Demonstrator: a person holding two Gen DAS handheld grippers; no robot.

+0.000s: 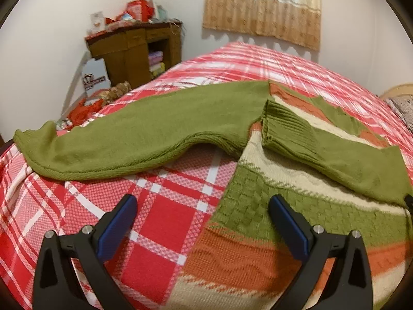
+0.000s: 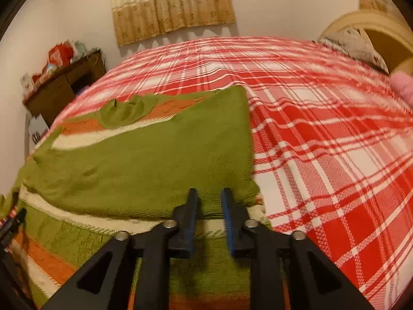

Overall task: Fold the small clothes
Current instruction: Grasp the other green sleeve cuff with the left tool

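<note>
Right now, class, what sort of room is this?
Most likely a bedroom: a bed with a red plaid bedspread, a headboard at its far end, and a cluttered wooden cabinet by a curtain.

White walls, a tan curtain point(image 1: 262, 5) hanging behind the plaid bed point(image 1: 160, 222), cluttered wooden cabinet point(image 1: 134, 51) left of it.

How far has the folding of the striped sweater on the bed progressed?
Done: one green sleeve already lies folded across the green, orange and cream knitted sweater on the red plaid bedspread. In hand: nothing; the right tool is parted just above that sleeve's fold, and the left tool is wide open. Left: the other green sleeve is spread out sideways, and the body is unfolded.
</note>
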